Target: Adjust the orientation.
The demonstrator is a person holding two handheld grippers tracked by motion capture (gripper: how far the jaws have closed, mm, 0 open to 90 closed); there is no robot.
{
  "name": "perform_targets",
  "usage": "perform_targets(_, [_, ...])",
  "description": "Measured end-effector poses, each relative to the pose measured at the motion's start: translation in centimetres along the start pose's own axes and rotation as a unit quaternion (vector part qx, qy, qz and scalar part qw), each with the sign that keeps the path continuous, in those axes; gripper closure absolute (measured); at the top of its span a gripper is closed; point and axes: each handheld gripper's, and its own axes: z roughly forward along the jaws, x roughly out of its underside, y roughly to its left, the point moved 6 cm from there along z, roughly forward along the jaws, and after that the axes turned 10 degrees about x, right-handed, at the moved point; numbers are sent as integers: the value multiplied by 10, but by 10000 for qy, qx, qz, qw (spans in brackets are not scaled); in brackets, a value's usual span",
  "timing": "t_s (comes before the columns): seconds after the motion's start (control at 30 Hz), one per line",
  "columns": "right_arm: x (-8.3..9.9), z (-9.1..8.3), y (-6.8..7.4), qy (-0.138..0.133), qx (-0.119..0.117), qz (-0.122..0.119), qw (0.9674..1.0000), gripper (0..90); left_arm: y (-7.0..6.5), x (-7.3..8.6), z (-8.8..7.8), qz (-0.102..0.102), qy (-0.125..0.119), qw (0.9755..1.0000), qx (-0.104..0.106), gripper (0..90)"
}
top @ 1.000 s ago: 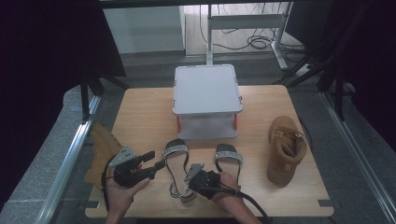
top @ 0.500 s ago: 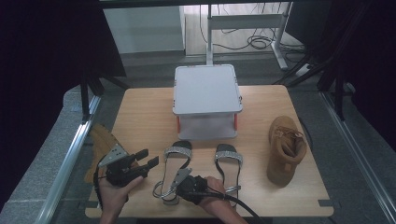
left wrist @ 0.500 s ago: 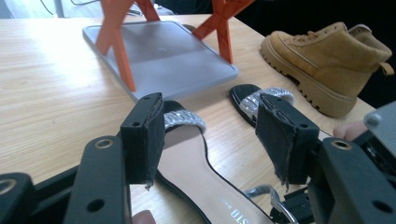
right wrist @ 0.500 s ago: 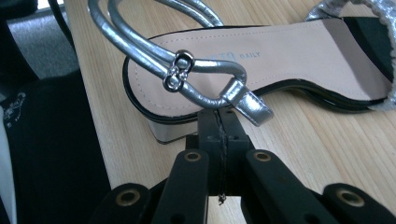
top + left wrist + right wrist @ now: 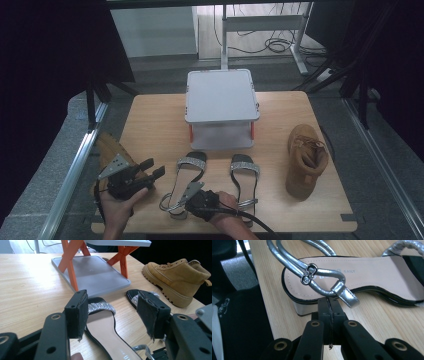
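Right hand-held gripper point(image 5: 329, 312), jaws pressed together with nothing between them, sits at the heel of the left sandal point(image 5: 186, 182), its tips just beside the silver ankle strap point(image 5: 322, 287) (whether they touch it I cannot tell). Left hand-held gripper point(image 5: 152, 170) stands open and empty, near that sandal's side. Its own view shows the orange legs point(image 5: 71, 270) under the grey stand point(image 5: 221, 95), hidden from above, and the tan boot point(image 5: 177, 281) farther off on the tabletop point(image 5: 150, 125).
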Motion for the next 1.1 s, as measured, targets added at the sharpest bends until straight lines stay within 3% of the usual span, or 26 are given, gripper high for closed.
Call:
perform_targets(0.43, [-20, 18, 12, -296, -215, 185, 9992, 898, 0, 0, -1, 4, 13, 10000, 12, 423])
perform_targets(0.73, [-23, 22, 14, -415, -188, 239, 9987, 898, 1, 1, -1, 2, 22, 10000, -8, 423])
perform_targets(0.93, [-15, -7, 2, -746, 34, 307, 9967, 898, 1, 0, -2, 13, 16, 10000, -25, 423])
perform_targets(1.1, [7, -33, -16, -926, 248, 556, 9938, 898, 1, 2, 1, 21, 67, 10000, -70, 423])
